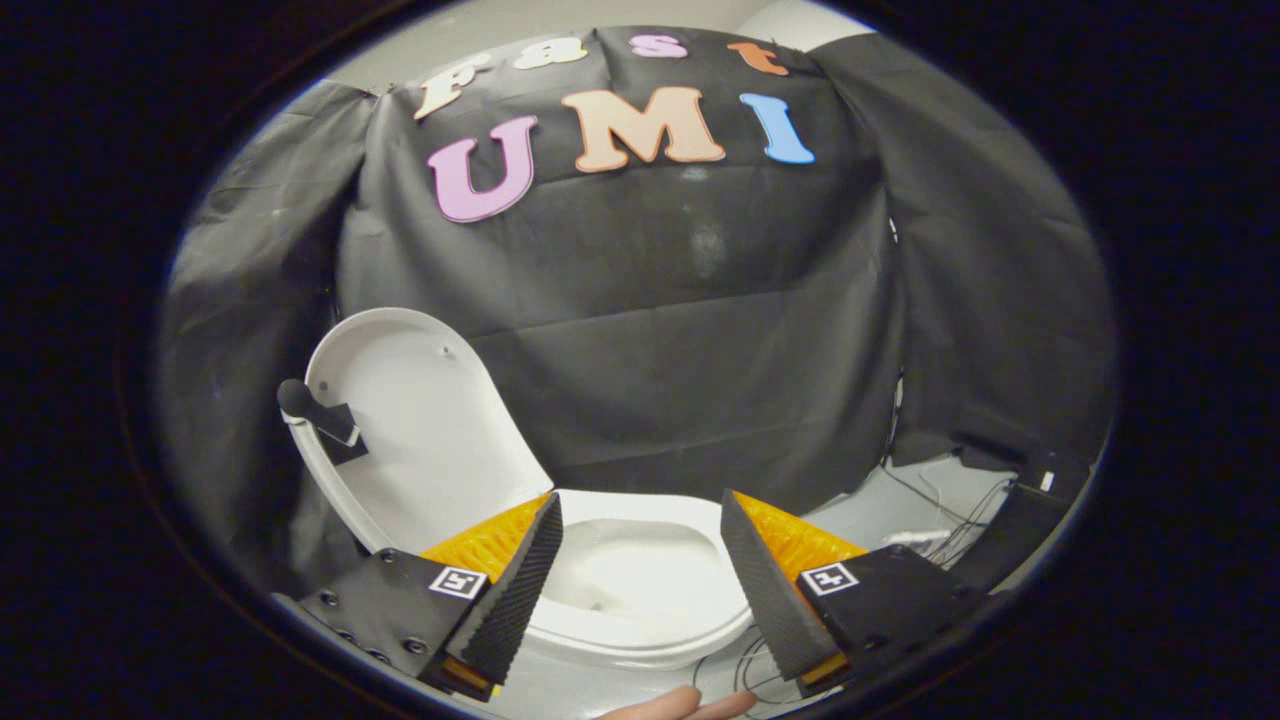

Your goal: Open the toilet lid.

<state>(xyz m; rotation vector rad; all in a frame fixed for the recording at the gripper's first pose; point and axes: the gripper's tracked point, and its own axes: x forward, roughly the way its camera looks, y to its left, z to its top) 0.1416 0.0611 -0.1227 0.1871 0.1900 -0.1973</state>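
The white toilet lid stands raised, leaning back to the left against the black cloth wall, with a dark knob-like handle fixed near its left rim. The white toilet bowl with its seat lies between and just beyond my fingers. My gripper is open, its fingers spread wide on either side of the bowl, with nothing between them. The lid is up and to the left of the left finger, apart from it.
Black cloth walls close in behind and on both sides. Loose cables and a dark box lie on the pale floor to the right of the toilet. A person's hand shows just below the fingers.
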